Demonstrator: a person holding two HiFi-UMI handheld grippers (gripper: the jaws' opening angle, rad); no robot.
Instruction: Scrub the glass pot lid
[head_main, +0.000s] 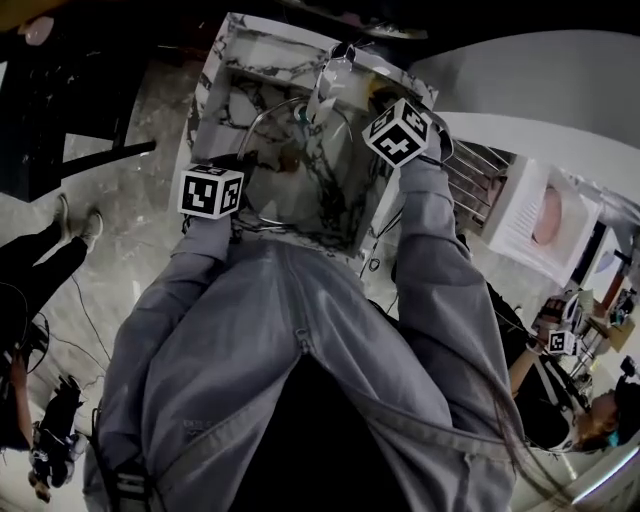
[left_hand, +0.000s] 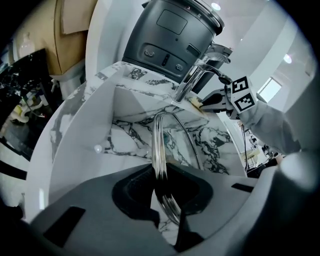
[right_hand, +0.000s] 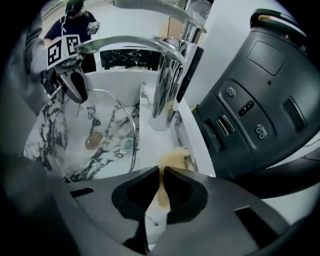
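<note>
Lid (left_hand: 159, 145) is up on its edge inside the sink (left_hand: 75, 130), and that marble-veined white sink is the biggest thing on show, filling the middle of the head view beyond the person's grey sleeves (head_main: 440, 250). Just past its far wall looms a dark grey appliance (left_hand: 170, 35), buttons facing the basin. A chrome faucet (left_hand: 192, 80) rises at the far rim, spout arching over the bowl.

Back to the lid: clear glass with a metal rim, tipped up rather than lying flat. Its rim runs straight away from the left gripper (left_hand: 162, 199) toward the faucet, and its broad face is turned to the right gripper's side. The left gripper sits at the near-left of the sink, fingers (left_hand: 134, 192) drawn in narrow and clamped on the lid's near rim.

The right gripper (right_hand: 161, 182) is across at the far-right corner by the faucet's foot, clear of the glass. Its fingers are pinched tight on a thin yellow sponge (right_hand: 173, 157) that pokes out past the tips over the white ledge. Smallest of all is a brown drain (right_hand: 93, 141) on the sink floor, seen through the glass.
</note>
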